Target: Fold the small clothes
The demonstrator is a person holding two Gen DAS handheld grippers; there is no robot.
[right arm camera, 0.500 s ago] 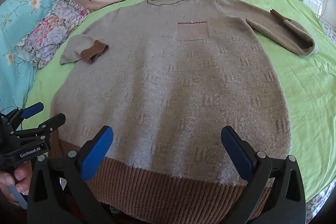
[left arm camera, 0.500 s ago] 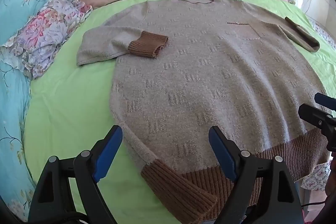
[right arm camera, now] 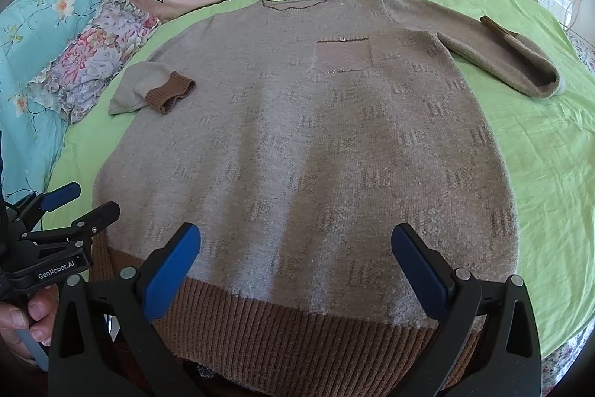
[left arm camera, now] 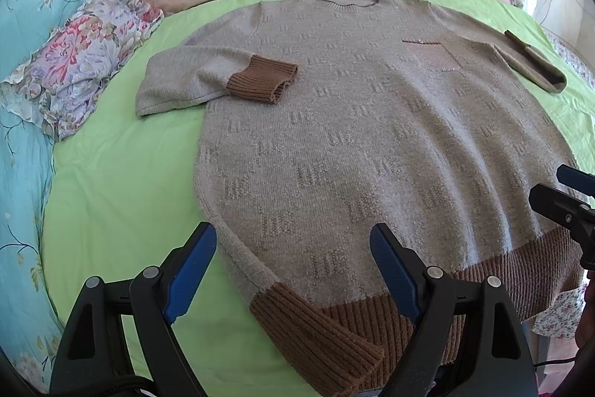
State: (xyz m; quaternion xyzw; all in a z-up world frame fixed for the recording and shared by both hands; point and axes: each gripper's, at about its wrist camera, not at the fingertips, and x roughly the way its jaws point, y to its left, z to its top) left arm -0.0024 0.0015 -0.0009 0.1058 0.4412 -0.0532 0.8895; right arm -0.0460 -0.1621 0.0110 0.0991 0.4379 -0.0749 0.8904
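Fingers of both grippers spread wide, empty, above the sweater.

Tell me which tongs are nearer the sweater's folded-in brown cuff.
Left. The left tongs hover open over the hem corner on the side of the brown cuff; the right tongs hover open above mid-hem, farther across the sweater.

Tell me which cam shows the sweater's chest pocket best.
Right wrist: the chest pocket sits near centre, facing the camera, its button visible. Left wrist shows the pocket off to the right, skewed and fainter.
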